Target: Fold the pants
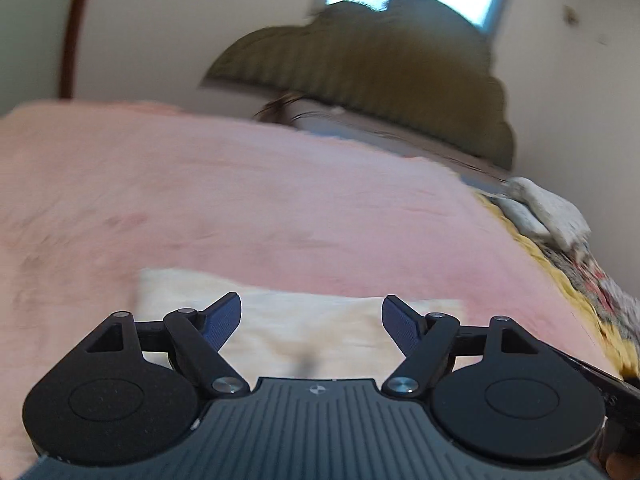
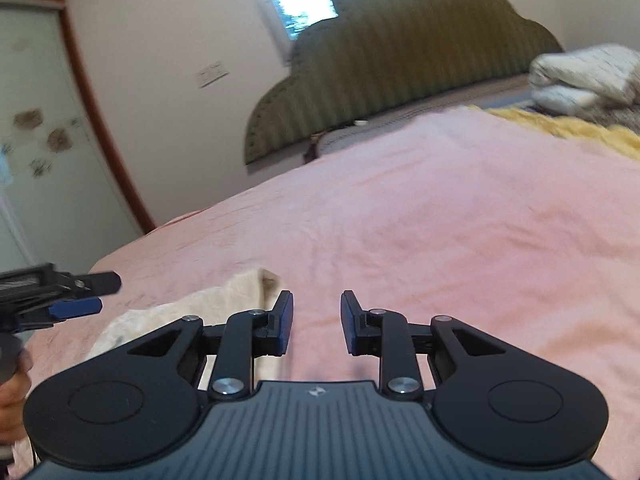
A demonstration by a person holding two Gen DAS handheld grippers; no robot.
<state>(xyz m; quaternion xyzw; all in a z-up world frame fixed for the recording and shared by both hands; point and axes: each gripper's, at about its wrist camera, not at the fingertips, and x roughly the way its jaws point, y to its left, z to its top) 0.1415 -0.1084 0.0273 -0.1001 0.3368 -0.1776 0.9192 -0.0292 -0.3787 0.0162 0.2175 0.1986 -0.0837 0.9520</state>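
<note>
left tongs (image 1: 312, 316) wide apart, empty, over the cloth | right tongs (image 2: 317, 322) parted narrowly, empty, just beside it | cream pants (image 1: 320, 328) lie flat near the bed's (image 2: 440, 220) front edge | likely light, soft, limp; grip at corners or edge

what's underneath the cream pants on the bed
The cream pants lie flat on a pink blanket that spreads out past them on the far side. What is beneath that blanket is covered.
</note>
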